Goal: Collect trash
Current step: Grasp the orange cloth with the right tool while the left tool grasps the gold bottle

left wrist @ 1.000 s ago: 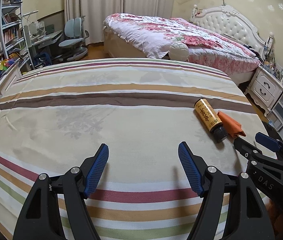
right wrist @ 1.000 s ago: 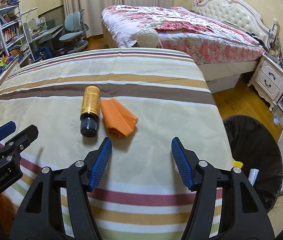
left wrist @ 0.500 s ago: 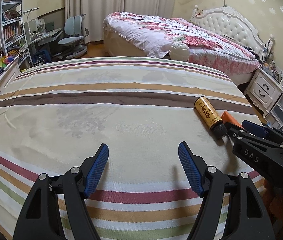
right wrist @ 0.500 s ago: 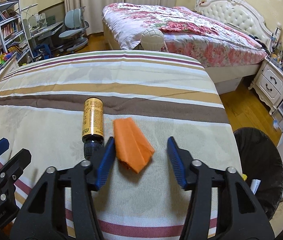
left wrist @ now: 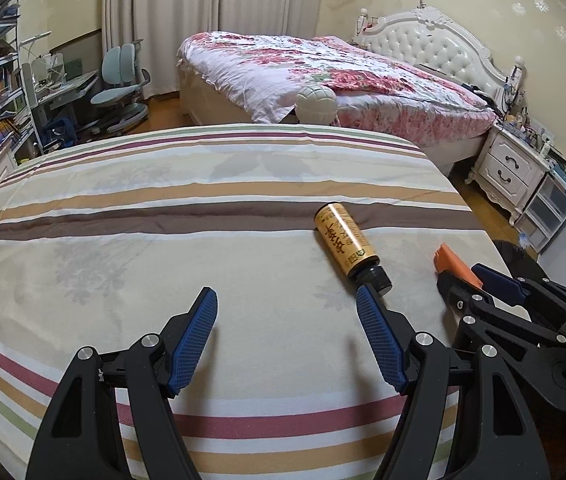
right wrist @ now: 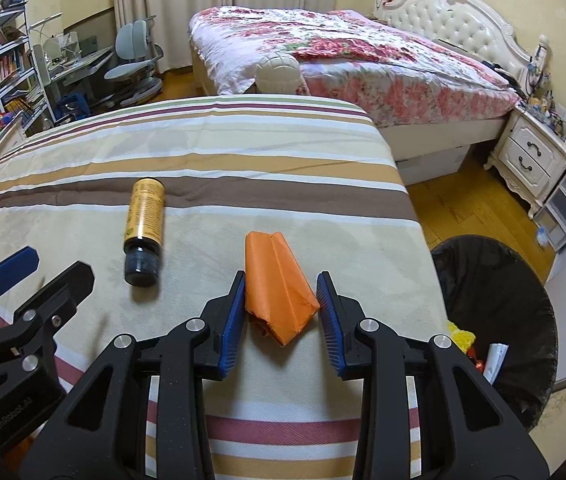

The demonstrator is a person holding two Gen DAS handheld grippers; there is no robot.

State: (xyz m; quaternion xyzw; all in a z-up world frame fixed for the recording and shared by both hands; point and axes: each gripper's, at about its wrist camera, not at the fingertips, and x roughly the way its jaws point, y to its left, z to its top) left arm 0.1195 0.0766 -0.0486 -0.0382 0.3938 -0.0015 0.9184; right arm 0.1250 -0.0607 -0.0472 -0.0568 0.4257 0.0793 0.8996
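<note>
The folded orange paper wrapper (right wrist: 279,284) looks matt and creased, the gold-labelled bottle with black cap (right wrist: 144,224) glossy, the striped woven cloth bedsheet (right wrist: 211,168) slightly coarse.

Left gripper (left wrist: 285,336) with jaws wide apart; right gripper (right wrist: 282,312) tilted downward, jaws narrowly set.

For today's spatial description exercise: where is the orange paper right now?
In the right wrist view the orange paper lies on the striped sheet, between the right claw's pads, right of the bottle and left of the bin.
</note>
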